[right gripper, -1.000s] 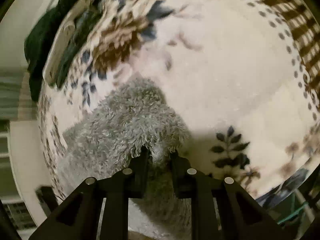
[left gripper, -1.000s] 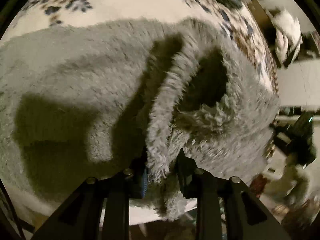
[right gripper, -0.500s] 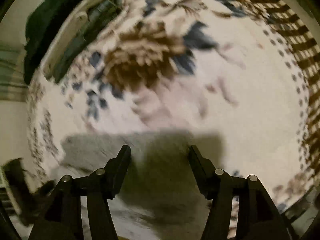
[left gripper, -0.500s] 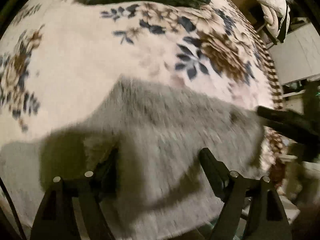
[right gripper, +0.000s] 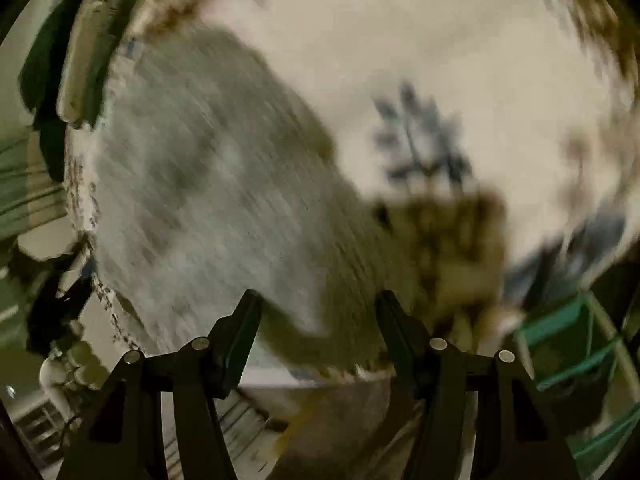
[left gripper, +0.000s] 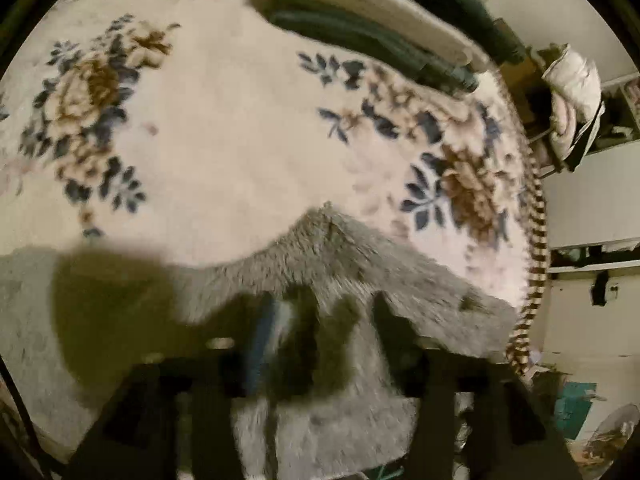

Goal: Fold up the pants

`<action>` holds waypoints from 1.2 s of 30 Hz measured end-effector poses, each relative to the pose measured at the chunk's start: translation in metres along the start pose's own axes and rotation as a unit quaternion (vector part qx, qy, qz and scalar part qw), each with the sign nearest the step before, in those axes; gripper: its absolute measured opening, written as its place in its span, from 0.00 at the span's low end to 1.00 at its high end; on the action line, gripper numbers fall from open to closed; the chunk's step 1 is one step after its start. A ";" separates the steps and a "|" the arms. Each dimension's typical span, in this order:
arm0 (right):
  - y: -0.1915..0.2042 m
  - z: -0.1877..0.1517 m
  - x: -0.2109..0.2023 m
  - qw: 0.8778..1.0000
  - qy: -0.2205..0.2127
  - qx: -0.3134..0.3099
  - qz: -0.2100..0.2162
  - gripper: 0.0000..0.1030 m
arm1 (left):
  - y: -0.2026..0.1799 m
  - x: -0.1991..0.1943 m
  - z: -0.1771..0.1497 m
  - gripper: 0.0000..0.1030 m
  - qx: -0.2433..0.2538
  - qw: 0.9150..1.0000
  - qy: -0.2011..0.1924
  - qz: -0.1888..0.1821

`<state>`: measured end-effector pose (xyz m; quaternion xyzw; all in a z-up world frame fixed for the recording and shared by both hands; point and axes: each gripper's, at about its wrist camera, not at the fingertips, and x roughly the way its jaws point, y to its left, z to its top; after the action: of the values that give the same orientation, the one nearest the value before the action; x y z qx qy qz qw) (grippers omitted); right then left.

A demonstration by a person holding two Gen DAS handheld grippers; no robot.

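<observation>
Both jaws apart, grey fleece pants [left gripper: 352,264] on floral blanket [left gripper: 224,152], no writing

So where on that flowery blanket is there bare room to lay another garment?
Free: the pale middle of the floral blanket, between the grey fuzzy pants and the stacked folded clothes at the far edge. Crowded: that stack, and the near edge under the pants.

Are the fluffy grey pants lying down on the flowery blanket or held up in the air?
Lying down. The grey pants rest flat on the flowery blanket, and the jaws of both grippers stand open, holding nothing.
</observation>
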<state>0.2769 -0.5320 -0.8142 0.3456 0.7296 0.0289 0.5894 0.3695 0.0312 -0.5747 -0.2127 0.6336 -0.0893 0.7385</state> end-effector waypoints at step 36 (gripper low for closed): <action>-0.015 -0.069 0.046 0.969 -0.055 0.237 0.052 0.07 | -0.253 0.174 -0.015 0.24 0.421 0.886 0.189 0.038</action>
<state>0.2061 -0.4932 -0.8382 0.5142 0.6628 -0.1330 0.5278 0.4213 -0.2674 -0.6243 0.1633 0.6715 -0.3578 0.6280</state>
